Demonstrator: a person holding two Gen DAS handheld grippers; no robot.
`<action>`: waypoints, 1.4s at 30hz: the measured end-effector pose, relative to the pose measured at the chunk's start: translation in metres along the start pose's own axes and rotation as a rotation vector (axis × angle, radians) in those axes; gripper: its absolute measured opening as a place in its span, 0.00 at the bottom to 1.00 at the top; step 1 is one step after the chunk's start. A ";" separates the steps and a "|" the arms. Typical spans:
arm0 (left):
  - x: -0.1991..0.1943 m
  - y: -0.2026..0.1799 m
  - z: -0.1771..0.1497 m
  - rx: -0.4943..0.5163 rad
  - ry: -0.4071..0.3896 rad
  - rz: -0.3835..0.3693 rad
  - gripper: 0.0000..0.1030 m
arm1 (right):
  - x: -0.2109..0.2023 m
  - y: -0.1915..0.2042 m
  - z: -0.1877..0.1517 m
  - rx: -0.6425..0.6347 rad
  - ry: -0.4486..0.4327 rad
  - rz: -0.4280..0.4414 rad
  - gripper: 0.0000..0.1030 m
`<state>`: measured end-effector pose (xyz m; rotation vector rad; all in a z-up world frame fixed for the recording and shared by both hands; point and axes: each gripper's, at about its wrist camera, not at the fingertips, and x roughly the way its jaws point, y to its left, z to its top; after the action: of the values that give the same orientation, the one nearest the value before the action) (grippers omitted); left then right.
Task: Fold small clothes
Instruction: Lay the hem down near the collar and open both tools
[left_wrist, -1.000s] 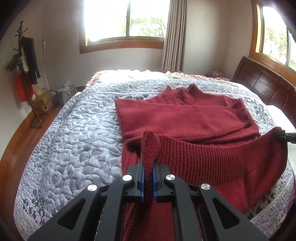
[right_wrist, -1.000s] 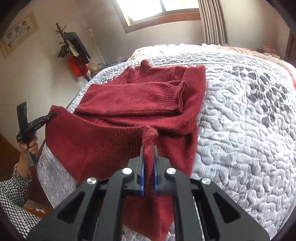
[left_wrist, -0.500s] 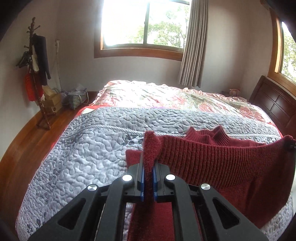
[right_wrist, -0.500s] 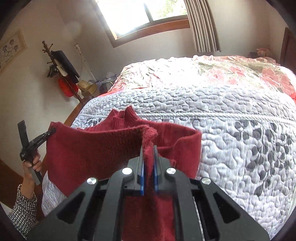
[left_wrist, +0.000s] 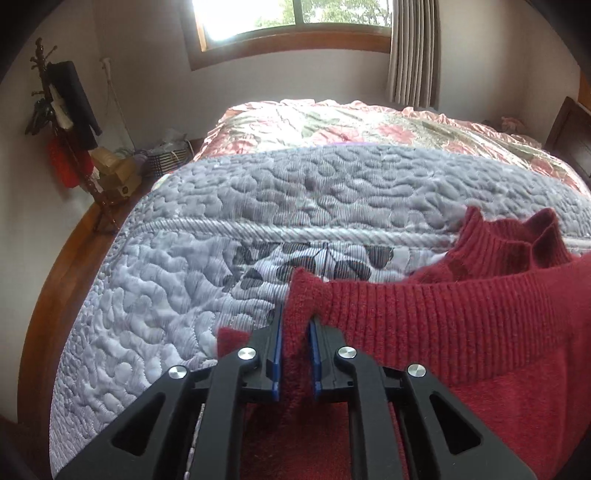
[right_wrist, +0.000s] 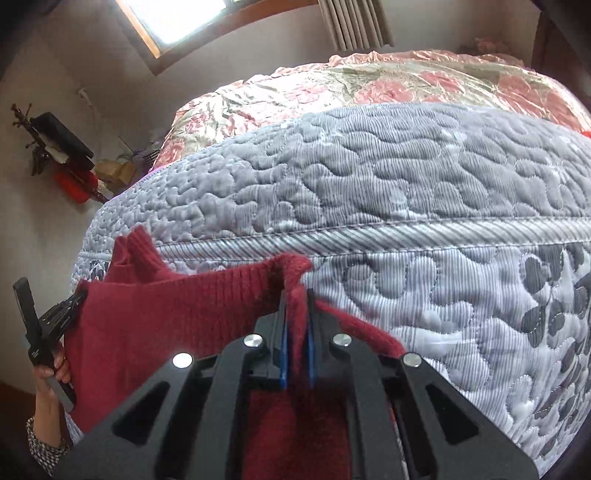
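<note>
A dark red knitted sweater (left_wrist: 461, 332) lies on a grey quilted bedspread (left_wrist: 258, 206). Its ribbed hem is lifted and stretched between my two grippers. My left gripper (left_wrist: 295, 321) is shut on the hem's left corner. My right gripper (right_wrist: 295, 299) is shut on the hem's other corner. The hem now reaches the sweater's turtleneck collar (left_wrist: 517, 240), which pokes up just beyond it. In the right wrist view the left gripper (right_wrist: 55, 314) and the hand holding it appear at the far left, and the collar (right_wrist: 136, 251) shows there too.
A pink floral quilt (left_wrist: 369, 125) covers the far part of the bed. A coat rack (left_wrist: 62, 110) with hanging clothes and boxes (left_wrist: 118, 173) stands by the left wall. Wooden floor (left_wrist: 48, 295) runs along the bed's left side. A dark headboard (left_wrist: 569, 133) is at the right.
Both grippers carried the hem up and forward over the sweater's body towards the collar. The folded sleeves are now covered by the raised hem.
</note>
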<state>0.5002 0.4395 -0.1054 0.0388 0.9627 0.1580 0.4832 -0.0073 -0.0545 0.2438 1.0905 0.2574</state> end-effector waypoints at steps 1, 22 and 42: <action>0.003 0.002 -0.002 -0.007 0.003 -0.005 0.18 | 0.003 -0.004 -0.002 0.015 -0.002 0.009 0.06; -0.138 0.078 -0.153 -0.088 0.049 -0.324 0.66 | -0.126 -0.023 -0.180 -0.156 0.037 0.171 0.54; -0.150 0.045 -0.161 -0.043 0.082 -0.317 0.17 | -0.146 -0.024 -0.208 -0.157 0.039 0.206 0.06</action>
<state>0.2789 0.4553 -0.0707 -0.1603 1.0346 -0.1130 0.2357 -0.0627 -0.0315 0.2111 1.0786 0.5318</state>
